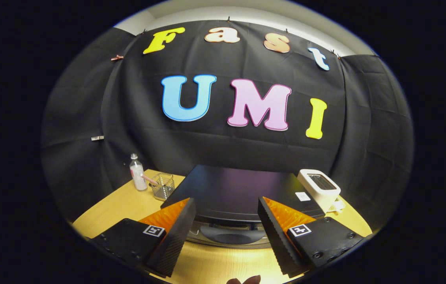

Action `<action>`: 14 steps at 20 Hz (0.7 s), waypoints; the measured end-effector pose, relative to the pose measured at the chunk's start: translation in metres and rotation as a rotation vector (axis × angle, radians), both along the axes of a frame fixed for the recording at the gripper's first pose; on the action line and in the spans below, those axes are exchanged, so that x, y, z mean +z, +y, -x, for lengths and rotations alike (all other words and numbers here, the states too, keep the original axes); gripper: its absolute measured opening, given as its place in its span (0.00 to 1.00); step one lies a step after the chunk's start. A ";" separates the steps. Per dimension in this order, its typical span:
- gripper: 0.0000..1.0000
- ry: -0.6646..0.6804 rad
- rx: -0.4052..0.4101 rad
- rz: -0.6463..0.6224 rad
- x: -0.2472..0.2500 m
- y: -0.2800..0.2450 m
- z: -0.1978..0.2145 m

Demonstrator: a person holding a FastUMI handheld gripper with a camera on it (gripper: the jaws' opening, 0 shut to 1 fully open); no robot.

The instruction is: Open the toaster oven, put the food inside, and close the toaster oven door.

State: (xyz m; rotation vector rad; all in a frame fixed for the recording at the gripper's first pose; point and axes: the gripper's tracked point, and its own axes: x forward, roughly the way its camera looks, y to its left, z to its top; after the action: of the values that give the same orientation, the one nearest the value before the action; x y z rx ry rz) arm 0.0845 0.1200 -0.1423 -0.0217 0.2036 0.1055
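**Toaster oven seen from above, just ahead of the open fingers**

The toaster oven (pixel 231 191) is seen as a wide, dark box with a flat, slightly shiny top. It is placed on the wooden tabletop (pixel 116 205), close to the black cloth wall. At its front, a glass door with a dark curved handle (pixel 233 236) is seen from above. It cannot be told with certainty whether the door is fully closed.

The hand-held gripper (pixel 227 232) is held released, with its two fingers spread wide apart and nothing between them. The front of the oven and its handle are found just ahead of the fingers, in the gap between the tips, and the top of the oven reaches beyond them.

A white toaster (pixel 319 187) is placed just beside the right side of the oven. To the left of the oven, a small wire basket (pixel 162 186) and a clear bottle (pixel 137 173) are placed near each other on the tabletop. A small dark object at the near edge is too cut off to be identified.
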 end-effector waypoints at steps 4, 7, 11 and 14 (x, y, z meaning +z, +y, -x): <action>0.98 0.093 -0.019 -0.016 -0.034 0.003 -0.012; 0.98 0.168 -0.038 -0.043 -0.057 0.002 -0.012; 0.98 0.159 -0.098 -0.094 -0.052 -0.012 -0.014; 0.98 0.168 -0.079 -0.072 -0.058 -0.012 -0.012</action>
State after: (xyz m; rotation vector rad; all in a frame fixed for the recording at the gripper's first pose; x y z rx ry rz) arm 0.0963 0.1077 -0.2007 0.0675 0.3680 0.0362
